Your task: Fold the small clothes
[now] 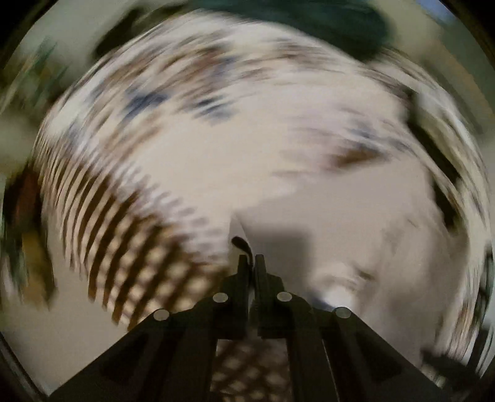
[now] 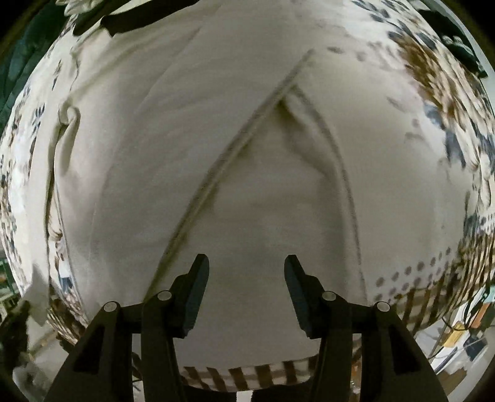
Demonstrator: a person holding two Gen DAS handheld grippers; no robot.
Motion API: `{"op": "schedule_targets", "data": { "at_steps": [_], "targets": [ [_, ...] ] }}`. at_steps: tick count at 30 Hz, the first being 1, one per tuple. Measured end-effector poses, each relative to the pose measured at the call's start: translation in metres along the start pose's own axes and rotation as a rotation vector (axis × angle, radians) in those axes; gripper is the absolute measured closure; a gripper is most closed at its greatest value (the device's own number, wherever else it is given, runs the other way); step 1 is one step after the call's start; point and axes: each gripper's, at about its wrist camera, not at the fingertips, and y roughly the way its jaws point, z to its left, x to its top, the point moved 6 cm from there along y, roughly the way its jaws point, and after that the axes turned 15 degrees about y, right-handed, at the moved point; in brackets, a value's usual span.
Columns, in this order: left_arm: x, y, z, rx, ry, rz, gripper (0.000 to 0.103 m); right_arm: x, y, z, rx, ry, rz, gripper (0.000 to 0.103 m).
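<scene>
1. A patterned cloth [image 2: 439, 92] with brown checks and blue-grey floral marks covers the table and reaches past its near edge, where a checked border hangs.
2. A cream garment [image 2: 191, 148] lies spread over the middle of that cloth, wrinkled, with a seam running diagonally across it; its lower hem sits close to the table's near edge.
3. The right gripper [image 2: 246, 266] hovers over the garment near that edge, jaws spread wide apart with nothing between them.
4. The left gripper [image 1: 252, 263] shows in a heavily blurred view, jaws pressed together; a thin strip of pale fabric appears pinched between them, though the blur leaves this uncertain.
5. A dark green item [image 1: 309, 18] lies at the far edge.
</scene>
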Motion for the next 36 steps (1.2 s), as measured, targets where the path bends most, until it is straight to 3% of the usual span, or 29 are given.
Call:
{"op": "schedule_targets", "data": {
  "at_steps": [3, 6, 10, 15, 19, 22, 23, 24, 25, 26, 29, 34, 36],
  "targets": [
    [0.007, -0.023, -0.103, -0.111, 0.304, -0.054, 0.102, 0.019, -0.022, -0.038, 0.012, 0.021, 0.002, 0.05],
    [-0.016, -0.029, -0.188, -0.225, 0.503, -0.052, 0.102, 0.033, -0.045, -0.092, 0.008, 0.053, -0.001, 0.05],
    [-0.056, -0.016, -0.278, -0.36, 0.65, 0.023, 0.102, 0.041, -0.058, -0.149, -0.02, 0.126, -0.005, 0.05],
    [-0.113, 0.0, -0.339, -0.416, 0.78, 0.097, 0.102, 0.05, -0.08, -0.253, -0.043, 0.221, -0.008, 0.05],
    [-0.127, 0.016, -0.351, -0.379, 0.84, 0.116, 0.098, 0.051, -0.103, -0.334, -0.044, 0.255, -0.01, 0.05],
    [-0.113, 0.026, -0.342, -0.368, 0.786, 0.14, 0.097, 0.045, -0.117, -0.361, 0.052, 0.268, 0.003, 0.05],
    [-0.107, 0.027, -0.335, -0.36, 0.756, 0.14, 0.083, 0.045, -0.121, -0.361, 0.097, 0.264, 0.006, 0.05],
    [-0.097, 0.027, -0.322, -0.356, 0.716, 0.141, 0.056, 0.045, -0.124, -0.359, 0.148, 0.252, 0.01, 0.05],
    [-0.092, 0.028, -0.313, -0.346, 0.69, 0.137, 0.04, 0.046, -0.128, -0.354, 0.211, 0.231, 0.024, 0.05],
    [-0.082, 0.028, -0.297, -0.32, 0.652, 0.129, 0.017, 0.048, -0.132, -0.352, 0.256, 0.212, 0.037, 0.05],
    [-0.063, 0.03, -0.257, -0.244, 0.561, 0.111, 0.016, 0.05, -0.137, -0.345, 0.347, 0.147, 0.081, 0.043],
    [-0.049, 0.043, -0.176, -0.078, 0.443, 0.13, 0.016, 0.037, -0.1, -0.354, 0.355, 0.116, 0.187, 0.042],
    [-0.056, 0.048, -0.147, -0.037, 0.4, 0.16, 0.016, 0.031, -0.09, -0.365, 0.358, 0.136, 0.193, 0.052]
  ]
}}
